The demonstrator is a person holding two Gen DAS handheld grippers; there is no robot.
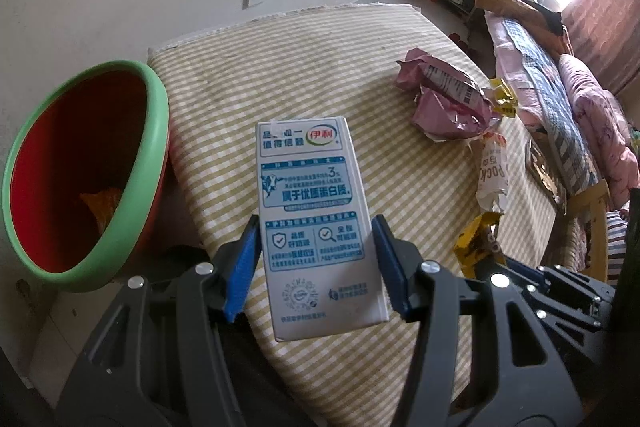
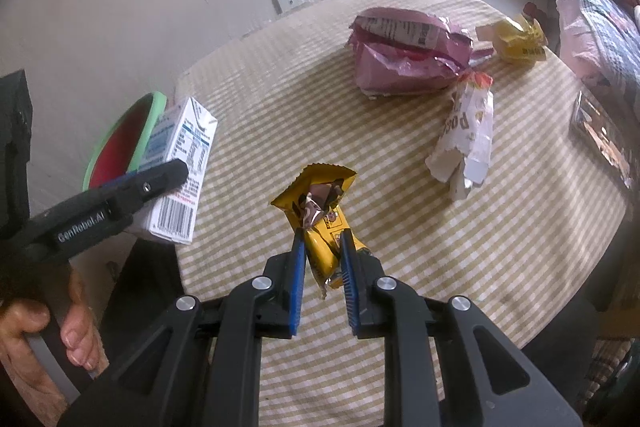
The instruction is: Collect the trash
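My left gripper [image 1: 316, 227] is shut on a white and blue milk carton [image 1: 316, 223] and holds it above the table's near left edge, next to the red bin with a green rim [image 1: 86, 171]. The carton also shows in the right wrist view [image 2: 180, 171], with the bin [image 2: 120, 143] behind it. My right gripper [image 2: 322, 239] is shut on a yellow snack wrapper [image 2: 320, 211], held above the striped tablecloth [image 2: 280, 99]. That wrapper shows in the left wrist view [image 1: 476, 241].
On the table lie a crumpled pink bag [image 2: 404, 51], a yellow wrapper [image 2: 518, 41] and a white torn wrapper [image 2: 466, 139]. An orange scrap [image 1: 100, 203] lies inside the bin. A dark flat packet [image 2: 604, 139] sits at the right edge. A bed [image 1: 560, 87] stands at the right.
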